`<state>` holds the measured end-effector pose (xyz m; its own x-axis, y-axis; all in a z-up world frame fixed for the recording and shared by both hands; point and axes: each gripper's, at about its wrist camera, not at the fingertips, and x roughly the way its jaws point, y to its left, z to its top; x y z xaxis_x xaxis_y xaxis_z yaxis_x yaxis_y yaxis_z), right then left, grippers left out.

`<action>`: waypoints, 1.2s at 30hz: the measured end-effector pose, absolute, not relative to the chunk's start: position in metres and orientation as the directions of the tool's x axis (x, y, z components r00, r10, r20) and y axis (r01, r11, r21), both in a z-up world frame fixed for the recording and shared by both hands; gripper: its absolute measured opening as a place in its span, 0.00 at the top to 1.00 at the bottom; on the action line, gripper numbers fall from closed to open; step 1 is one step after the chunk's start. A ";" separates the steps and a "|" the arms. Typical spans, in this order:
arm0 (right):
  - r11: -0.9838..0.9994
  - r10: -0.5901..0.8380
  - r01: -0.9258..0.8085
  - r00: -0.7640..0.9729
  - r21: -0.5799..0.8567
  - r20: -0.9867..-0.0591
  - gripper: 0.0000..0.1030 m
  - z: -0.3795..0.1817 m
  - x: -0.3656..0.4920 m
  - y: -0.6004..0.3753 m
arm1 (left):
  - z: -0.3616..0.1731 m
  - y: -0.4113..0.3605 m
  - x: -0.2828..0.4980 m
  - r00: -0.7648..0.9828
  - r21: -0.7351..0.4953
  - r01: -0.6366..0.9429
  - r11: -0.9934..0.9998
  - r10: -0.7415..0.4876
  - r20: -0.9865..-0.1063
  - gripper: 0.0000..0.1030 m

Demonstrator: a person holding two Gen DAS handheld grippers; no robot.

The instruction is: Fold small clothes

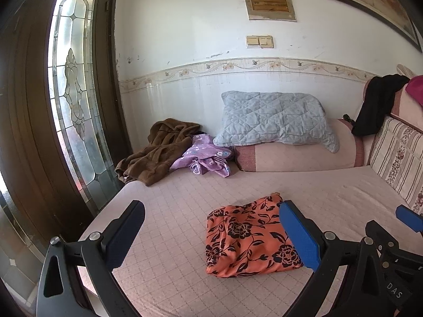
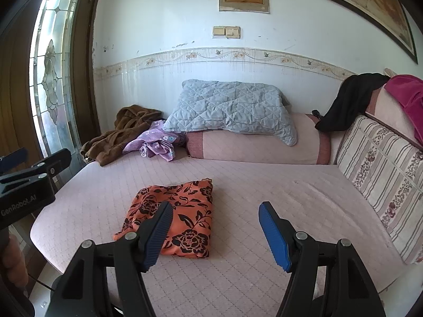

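An orange cloth with black flowers [image 1: 246, 237] lies folded into a rough rectangle on the pink quilted bed [image 1: 171, 237]; it also shows in the right wrist view [image 2: 182, 216]. My left gripper [image 1: 211, 224] is open and empty, held above the bed with the cloth between and just beyond its fingers. My right gripper [image 2: 215, 227] is open and empty, its left finger over the cloth's near edge. The right gripper's blue tip [image 1: 408, 218] shows at the left view's right edge. The left gripper [image 2: 34, 169] shows at the right view's left edge.
A brown robe [image 1: 158, 150] and a purple flowered garment [image 1: 206, 155] lie crumpled at the far left of the bed. A grey quilted pillow [image 1: 275, 119] rests on a pink bolster [image 1: 298, 155]. A striped cushion [image 1: 399, 155] and black garment [image 1: 375, 105] are at right. A glass-panelled door [image 1: 74, 100] is at left.
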<state>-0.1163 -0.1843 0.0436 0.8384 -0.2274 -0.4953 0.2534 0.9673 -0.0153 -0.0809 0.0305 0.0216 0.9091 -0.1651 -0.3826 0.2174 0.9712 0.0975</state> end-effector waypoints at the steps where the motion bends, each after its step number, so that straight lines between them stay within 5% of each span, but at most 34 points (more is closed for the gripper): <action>1: 0.967 -0.229 0.254 0.838 -0.017 -0.496 0.31 0.044 -0.116 -0.184 | 0.022 0.031 -0.081 0.909 0.098 0.219 0.971 -0.167 -0.382 0.02; 36: 0.973 -0.229 0.211 0.858 -0.090 -0.459 0.31 0.061 -0.117 -0.146 | 0.027 0.056 -0.084 0.923 0.060 0.184 0.981 -0.151 -0.355 0.02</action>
